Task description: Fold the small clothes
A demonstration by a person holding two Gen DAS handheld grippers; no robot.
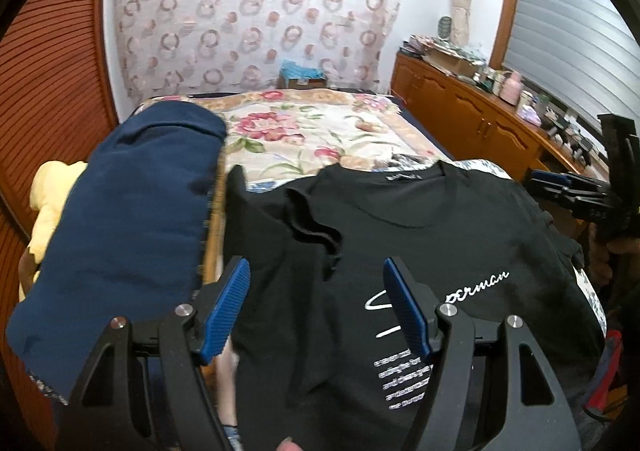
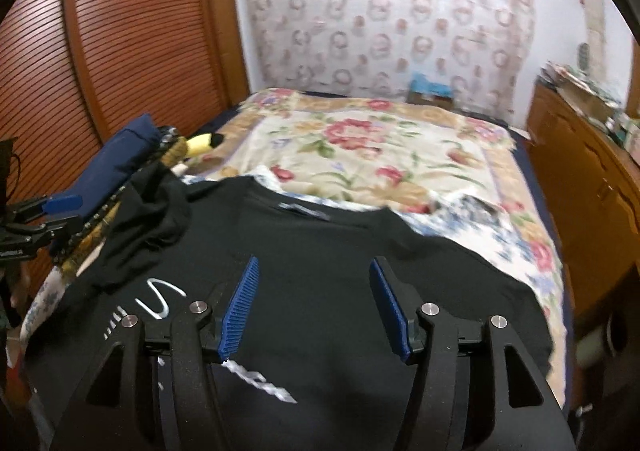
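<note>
Black T-shirt [image 1: 420, 235] flat on bed [image 1: 312, 127]

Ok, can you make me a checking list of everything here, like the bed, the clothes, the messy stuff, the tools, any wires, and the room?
Surface: bed with a floral bedspread; flat.
Job's things: black T-shirt with white lettering lies spread out, front up; one sleeve is bunched. A folded navy garment lies beside it.
Clutter: yellow soft thing by the navy garment; a box with blue plastic beyond the bed.
Grippers: left tool open above the shirt, holding nothing; right tool open above the shirt, holding nothing.
Cables: nothing seen.
Surroundings: patterned curtain, wooden cabinet crowded with small items, slatted wooden doors.
</note>
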